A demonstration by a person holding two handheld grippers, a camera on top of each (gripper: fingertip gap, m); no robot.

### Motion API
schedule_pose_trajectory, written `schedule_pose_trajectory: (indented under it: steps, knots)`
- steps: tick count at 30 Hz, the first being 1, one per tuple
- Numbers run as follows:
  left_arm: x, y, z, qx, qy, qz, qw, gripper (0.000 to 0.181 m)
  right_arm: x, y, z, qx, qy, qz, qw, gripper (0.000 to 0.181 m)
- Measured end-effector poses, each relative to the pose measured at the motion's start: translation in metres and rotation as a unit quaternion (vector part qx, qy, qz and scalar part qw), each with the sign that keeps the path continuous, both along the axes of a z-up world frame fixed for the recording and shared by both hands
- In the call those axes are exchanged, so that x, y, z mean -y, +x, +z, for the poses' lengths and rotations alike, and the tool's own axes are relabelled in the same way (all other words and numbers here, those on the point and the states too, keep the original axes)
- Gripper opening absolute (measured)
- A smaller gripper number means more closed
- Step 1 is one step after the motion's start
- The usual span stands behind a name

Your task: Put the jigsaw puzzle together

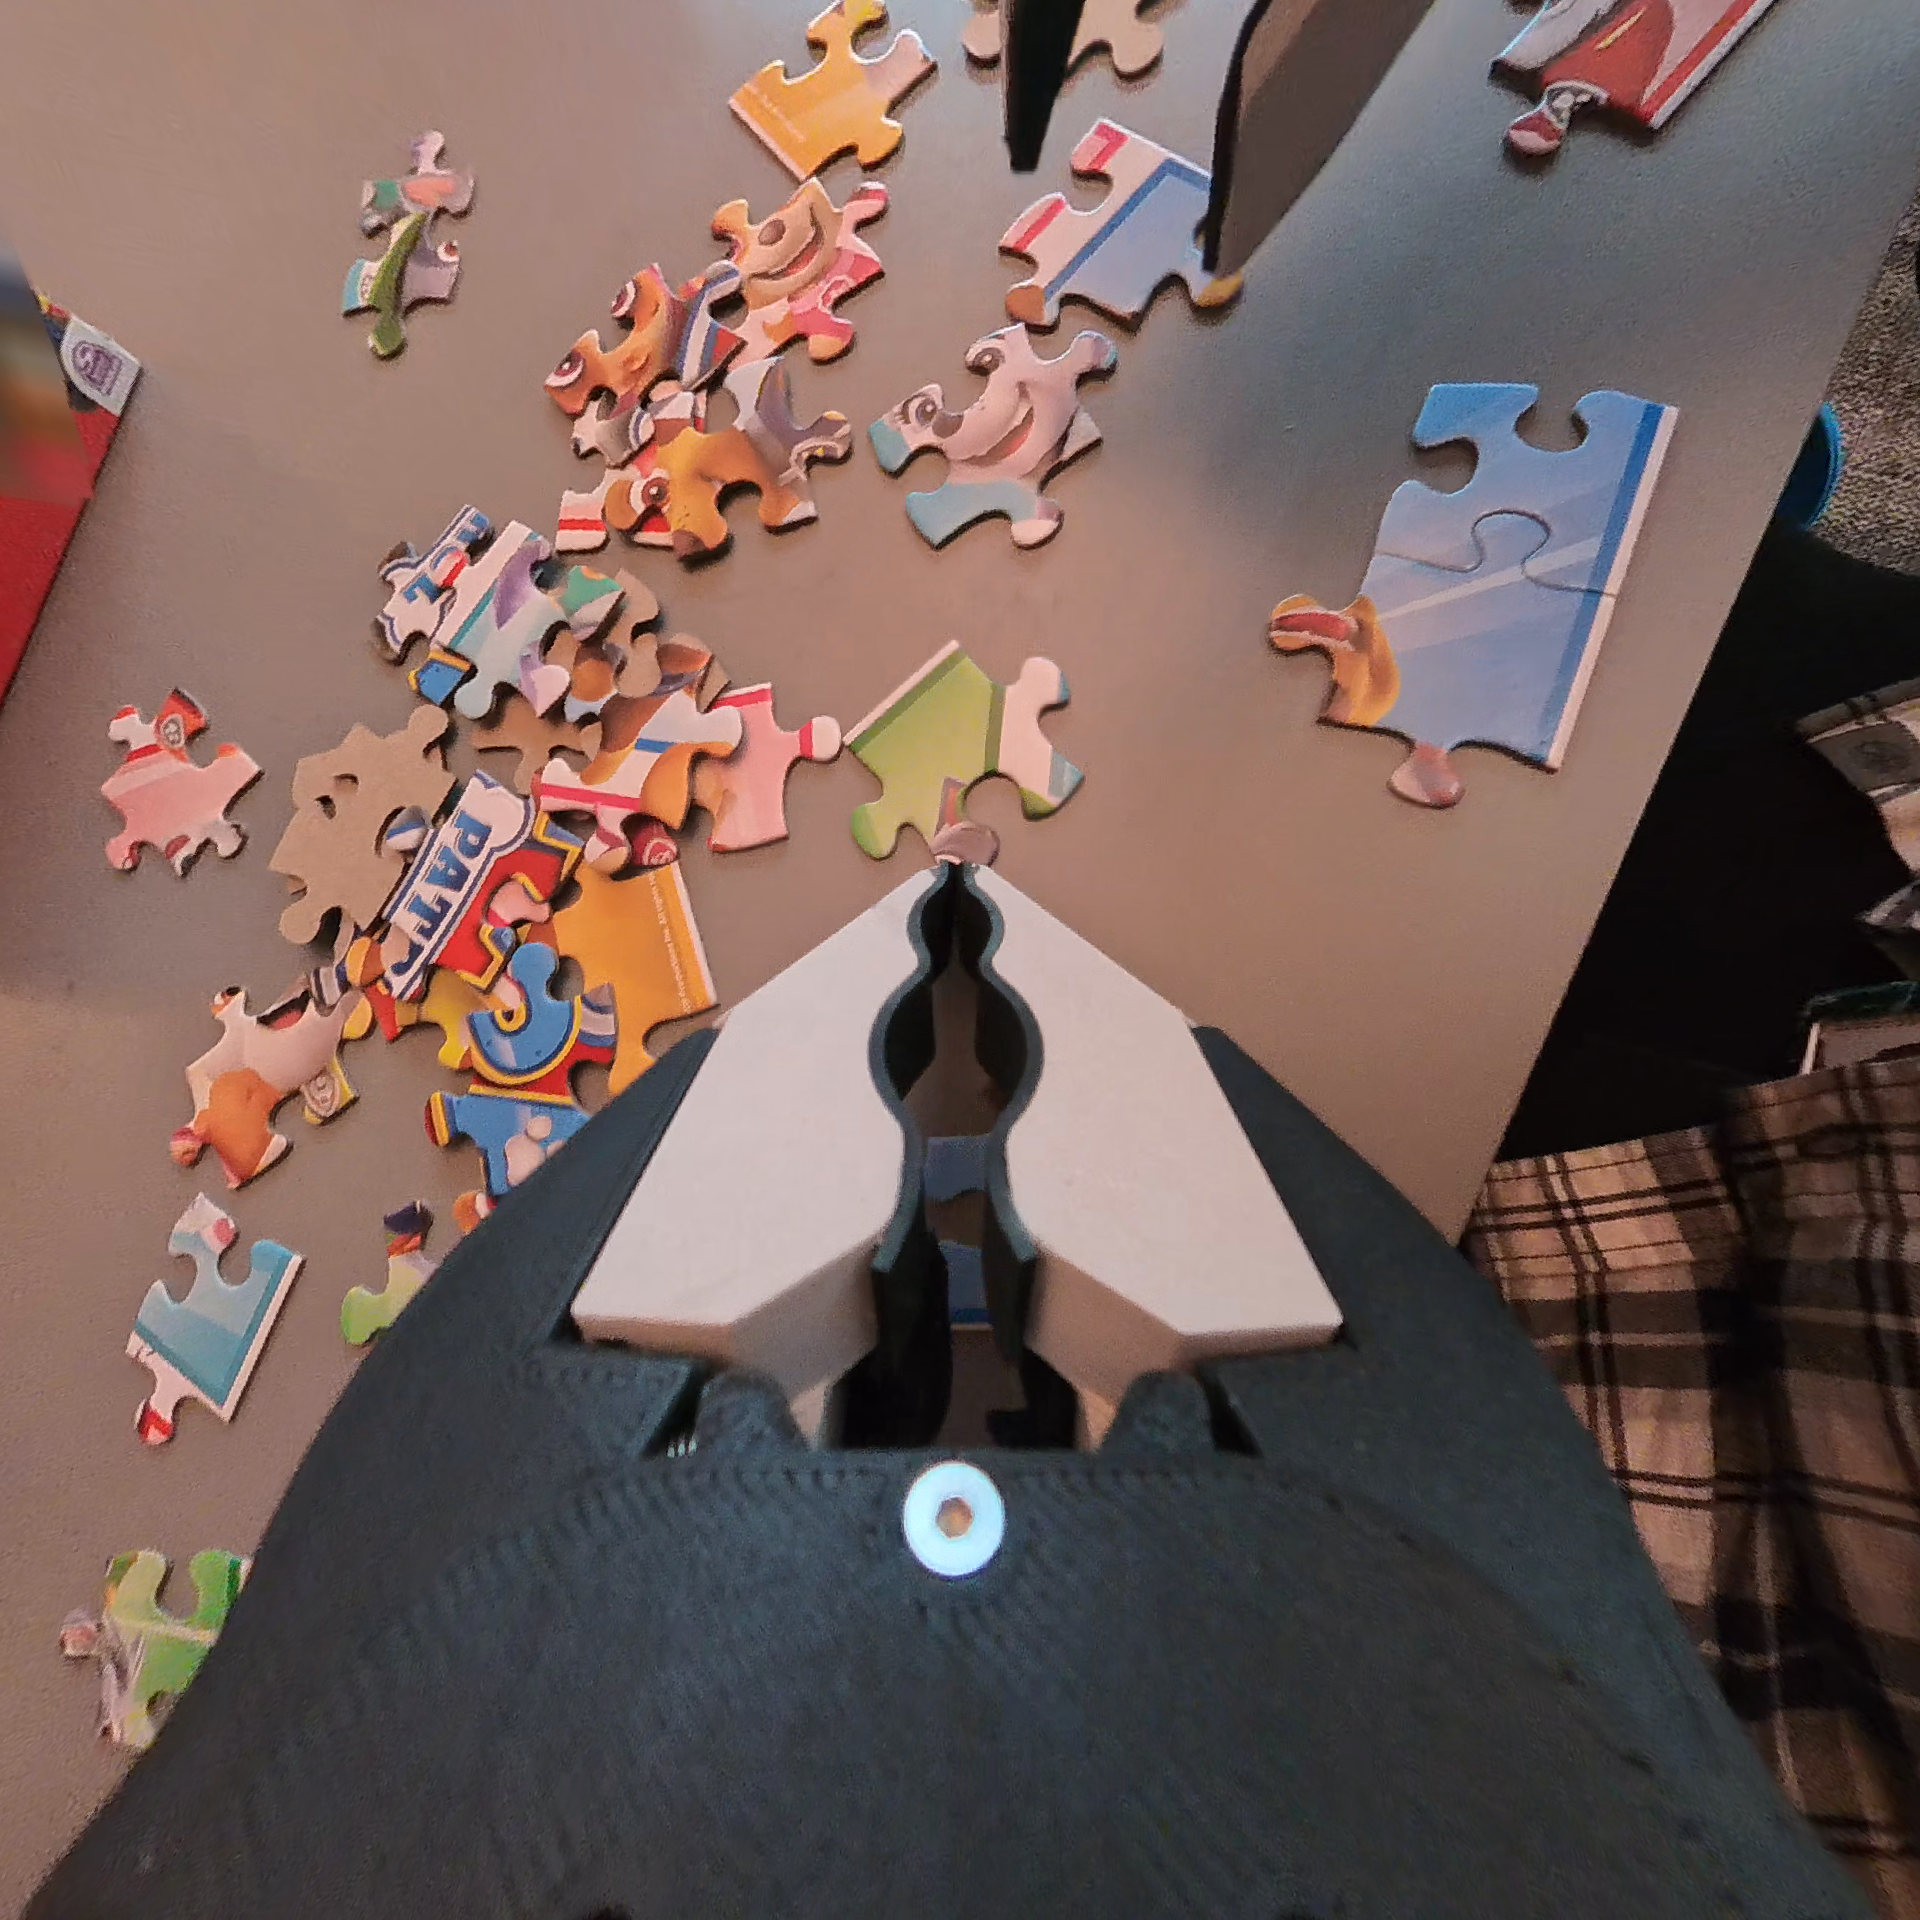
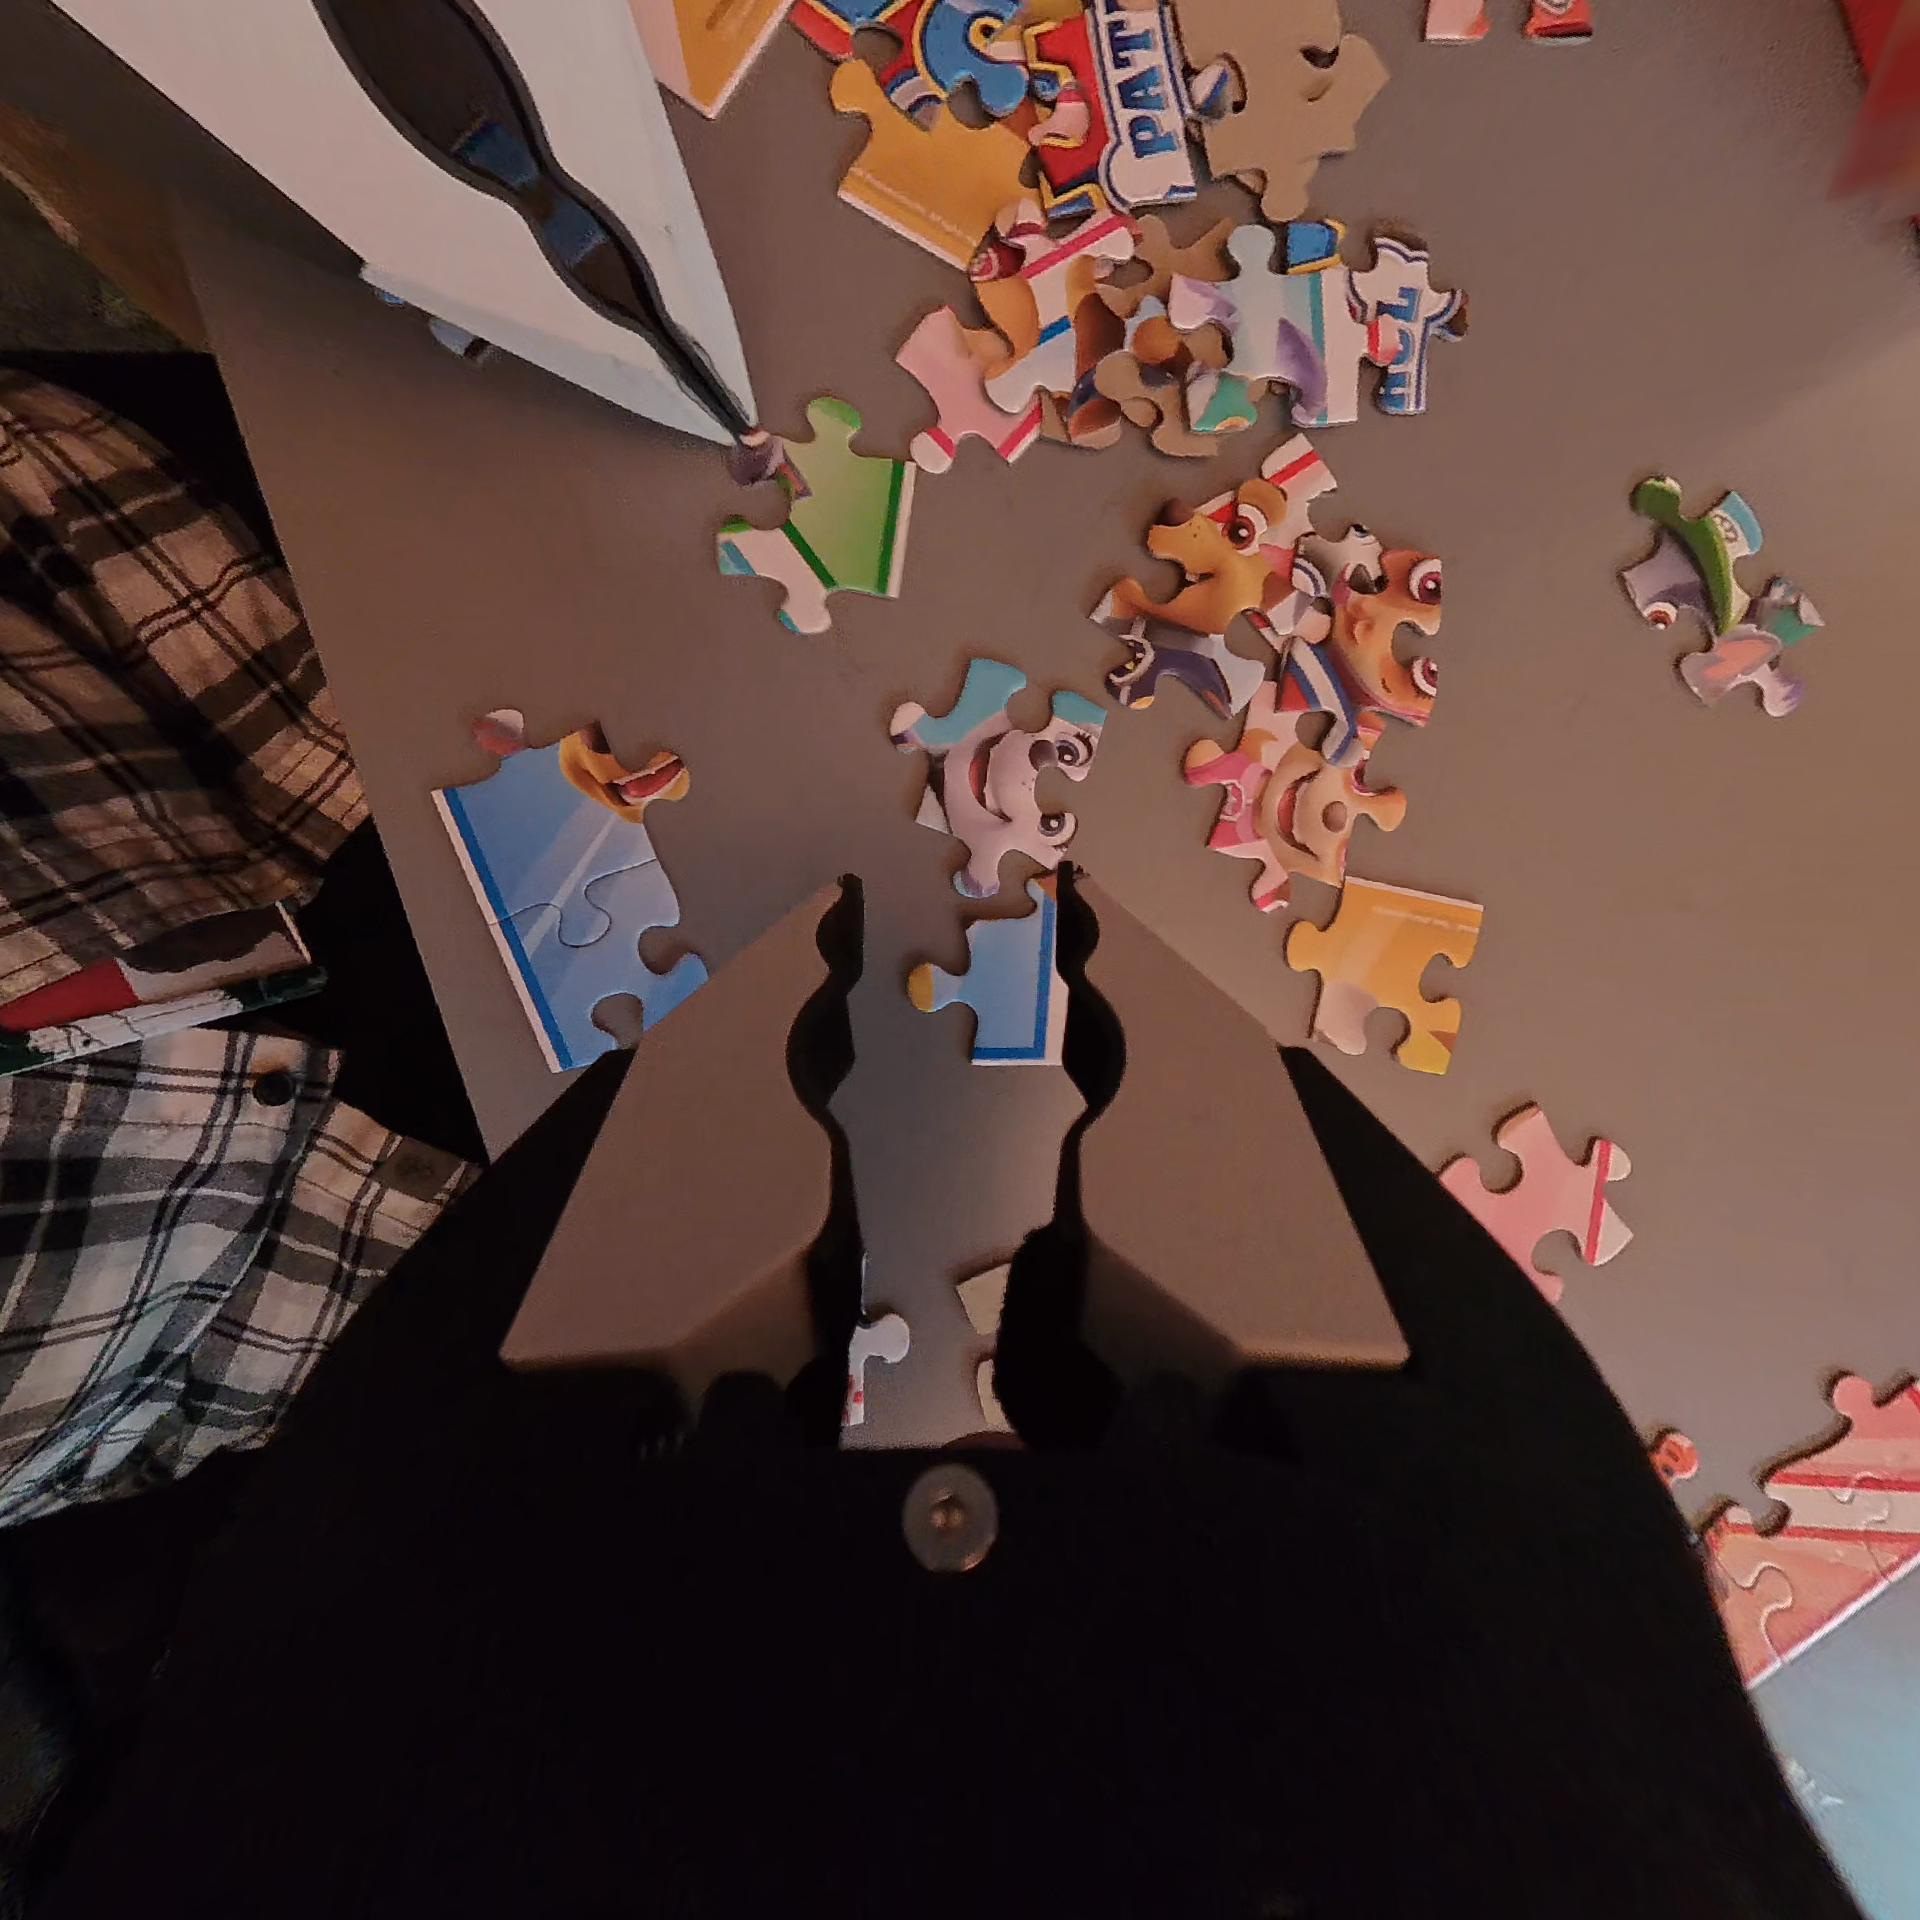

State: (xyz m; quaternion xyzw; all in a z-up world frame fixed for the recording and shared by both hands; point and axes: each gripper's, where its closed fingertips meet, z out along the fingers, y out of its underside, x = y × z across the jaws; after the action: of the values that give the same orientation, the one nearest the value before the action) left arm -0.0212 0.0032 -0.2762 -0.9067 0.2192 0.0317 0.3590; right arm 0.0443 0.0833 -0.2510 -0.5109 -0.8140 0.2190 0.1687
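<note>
Left gripper (image 1: 954,868): jaws closed to a hairline at the tips, pinching a small grey-purple tab at the lower edge of the green puzzle piece (image 1: 951,753), which lies at mid-frame of the left wrist view, flat or nearly so on the grey surface (image 1: 1299,935); whether it is lifted cannot be told. Right gripper (image 2: 961,888): jaws parted by a moderate gap and holding nothing, poised at mid-frame over a blue-bordered piece (image 2: 1003,987) whose right edge meets the inner face of the right-hand jaw. Risks, as judgements: the left hold bears on a tab alone, so the piece may pivot or slip free when raised, or the tab may bend; the green piece's upper left corner nearly touches the knob of a pink-and-white piece (image 1: 764,764), so dragging could disturb the loose pile (image 1: 540,665) beyond; the right jaws, closing on a flat-lying piece, may skid over it rather than catch its edge. The puzzle itself is largely unassembled: glossy cartoon-printed card pieces scattered across the left and centre of the surface, several overlapping, at least one showing its plain brown back. A joined blue pair (image 1: 1486,592) lies at the right near the surface edge; another joined red section (image 1: 1621,62) shows at upper right.
</note>
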Motion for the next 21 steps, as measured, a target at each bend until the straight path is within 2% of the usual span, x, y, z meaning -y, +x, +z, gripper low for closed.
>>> schedule_pose_trajectory:
  steps: [8, 12, 17, 21]
  knots:
    - [0.001, -0.014, 0.0, 0.0, 0.006, 0.015, 1.0, 0.0, -0.03, 0.012, -0.006, 0.021, 0.01, -0.051, 0.998, 0.04]
    - [0.002, -0.014, 0.001, 0.004, 0.008, 0.014, 1.0, 0.001, -0.042, 0.019, -0.01, 0.03, 0.009, -0.07, 0.997, 0.048]
    - [0.004, -0.012, 0.007, 0.024, 0.015, 0.009, 1.0, 0.004, -0.046, 0.024, -0.019, 0.045, -0.009, -0.072, 0.996, 0.053]
    - [0.005, -0.013, 0.01, 0.023, 0.019, 0.013, 0.999, 0.006, -0.042, 0.022, -0.025, 0.049, -0.019, -0.057, 0.997, 0.05]
